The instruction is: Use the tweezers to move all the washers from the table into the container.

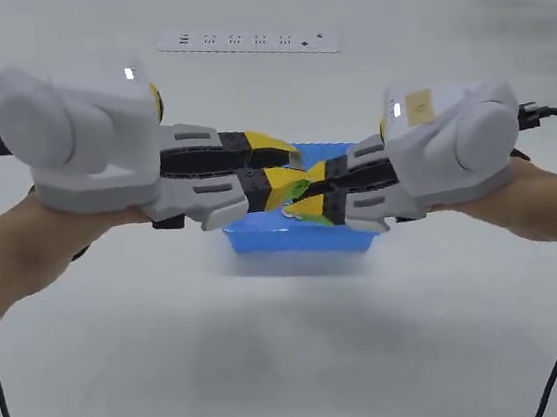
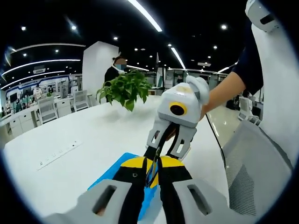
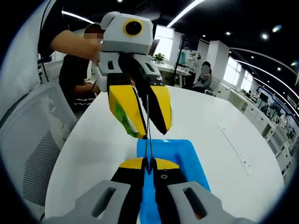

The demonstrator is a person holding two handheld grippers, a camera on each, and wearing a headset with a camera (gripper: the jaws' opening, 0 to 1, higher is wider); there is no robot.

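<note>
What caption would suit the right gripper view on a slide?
Right gripper, jaws shut, holds thin tweezers above a blue container, left gripper facing it tip to tip.

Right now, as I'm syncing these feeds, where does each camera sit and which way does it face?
Head view: on the headset, looking down at the white table; both hands show, holding the left gripper and right gripper.
Left gripper view: rides the left gripper, facing the right gripper; own jaws and a forearm show.
Right gripper view: rides the right gripper, facing the left gripper; own jaws show.
Shared: all see the blue rectangular plastic container.
</note>
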